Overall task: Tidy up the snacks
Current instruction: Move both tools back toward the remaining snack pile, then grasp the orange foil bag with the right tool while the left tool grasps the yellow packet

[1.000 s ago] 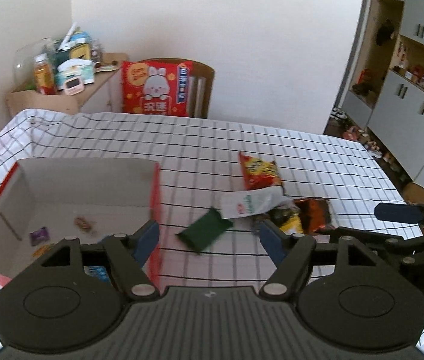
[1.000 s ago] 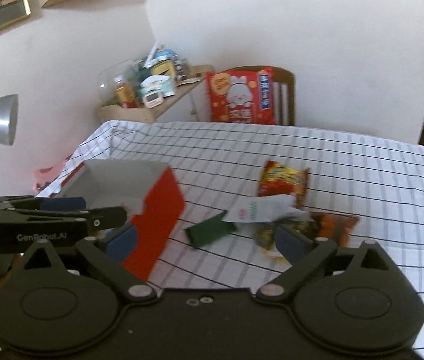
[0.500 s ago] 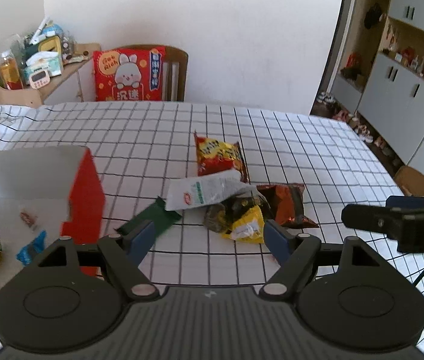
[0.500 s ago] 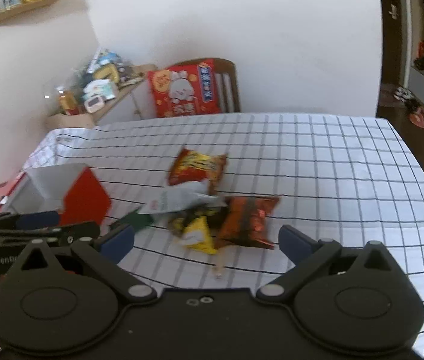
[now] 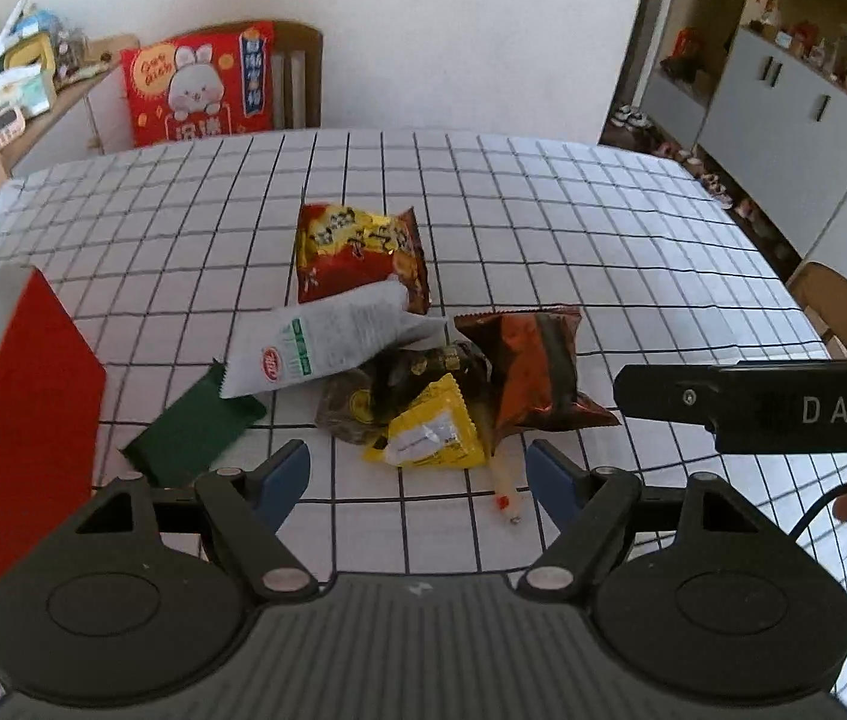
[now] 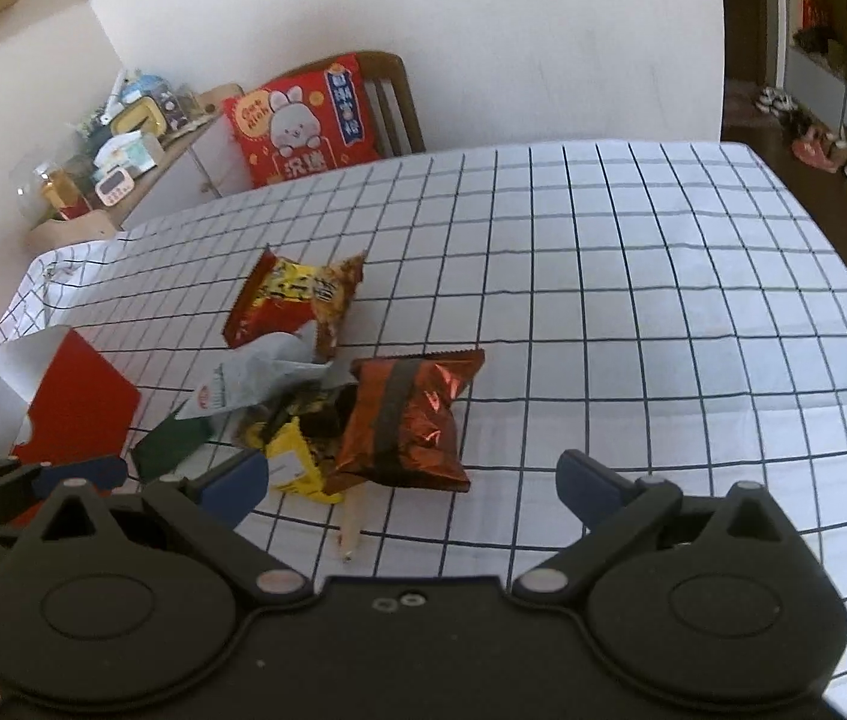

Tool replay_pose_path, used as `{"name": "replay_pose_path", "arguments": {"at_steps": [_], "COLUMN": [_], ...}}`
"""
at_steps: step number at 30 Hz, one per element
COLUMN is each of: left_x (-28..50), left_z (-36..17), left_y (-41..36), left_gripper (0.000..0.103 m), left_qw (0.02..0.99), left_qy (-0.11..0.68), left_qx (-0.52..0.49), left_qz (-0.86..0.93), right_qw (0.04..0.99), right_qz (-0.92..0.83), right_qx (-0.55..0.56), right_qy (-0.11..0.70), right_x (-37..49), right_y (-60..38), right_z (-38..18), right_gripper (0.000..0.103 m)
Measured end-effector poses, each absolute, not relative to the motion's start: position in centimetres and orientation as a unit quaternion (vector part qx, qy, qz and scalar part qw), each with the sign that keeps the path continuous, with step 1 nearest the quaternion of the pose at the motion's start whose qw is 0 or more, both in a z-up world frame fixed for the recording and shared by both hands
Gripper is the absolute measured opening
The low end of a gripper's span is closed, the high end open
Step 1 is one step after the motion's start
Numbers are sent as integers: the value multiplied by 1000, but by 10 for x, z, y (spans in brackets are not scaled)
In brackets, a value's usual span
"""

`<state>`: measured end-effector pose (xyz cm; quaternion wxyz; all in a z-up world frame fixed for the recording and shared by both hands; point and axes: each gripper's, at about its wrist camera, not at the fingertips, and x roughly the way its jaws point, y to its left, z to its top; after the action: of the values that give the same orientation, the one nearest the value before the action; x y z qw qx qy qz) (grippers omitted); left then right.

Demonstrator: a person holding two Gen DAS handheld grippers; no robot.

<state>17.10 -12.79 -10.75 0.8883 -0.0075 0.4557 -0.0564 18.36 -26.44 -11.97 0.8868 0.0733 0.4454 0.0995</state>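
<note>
A pile of snack packets lies mid-table: a red-and-yellow bag [image 5: 357, 255] [image 6: 294, 300], a white packet [image 5: 327, 345] [image 6: 261, 372], a shiny red-brown bag [image 5: 534, 366] [image 6: 408, 420], a yellow packet [image 5: 429, 435] [image 6: 294, 465], a dark green packet [image 5: 195, 429] [image 6: 168, 438] and a thin sausage stick [image 5: 501, 480] [image 6: 354, 519]. The red box [image 5: 27, 414] [image 6: 75, 402] stands at the left. My left gripper [image 5: 417, 474] is open and empty just before the yellow packet. My right gripper [image 6: 411, 480] is open and empty just before the red-brown bag.
The table wears a white checked cloth [image 5: 543, 210] [image 6: 633, 300]. A chair with a red rabbit cushion [image 5: 198, 84] [image 6: 300, 120] stands at the far edge. A cluttered side shelf [image 5: 9, 102] is at the back left, cabinets [image 5: 783, 96] at the right.
Both grippers have swung right, away from the box, and moved closer to the snack pile, which now sits centred before them. Both stay open and empty.
</note>
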Motion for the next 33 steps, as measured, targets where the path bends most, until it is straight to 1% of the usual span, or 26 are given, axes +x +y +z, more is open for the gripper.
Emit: {"name": "replay_pose_path", "arguments": {"at_steps": [9, 11, 22, 24, 28, 31, 32, 33], "left_x": [207, 213, 238, 239, 243, 245, 244, 243], "left_z": [-138, -145, -170, -172, -175, -176, -176, -174], "left_y": [-128, -126, -113, -112, -113, -114, -113, -112], "left_gripper": [79, 79, 79, 78, 78, 69, 65, 63], "left_qw": [864, 857, 830, 826, 822, 819, 819, 818], "left_qy": [500, 510, 541, 545, 550, 552, 553, 554], "left_qx": [-48, -61, -132, -142, -147, -152, -153, -155], "left_qz": [-39, -34, -13, -14, -17, -21, -20, -21], "right_qw": [867, 863, 847, 845, 840, 839, 839, 839], "right_qz": [97, 93, 76, 75, 78, 80, 83, 87], "right_qx": [92, 89, 100, 102, 105, 109, 109, 110], "right_qy": [480, 489, 516, 520, 527, 527, 526, 526], "right_x": [219, 226, 251, 255, 260, 261, 260, 259], "right_y": [-263, -260, -253, -252, -251, -251, -251, -251], "right_z": [-144, -151, -175, -177, -182, -183, -182, -181], "right_gripper": [100, 98, 93, 90, 79, 75, 70, 68]}}
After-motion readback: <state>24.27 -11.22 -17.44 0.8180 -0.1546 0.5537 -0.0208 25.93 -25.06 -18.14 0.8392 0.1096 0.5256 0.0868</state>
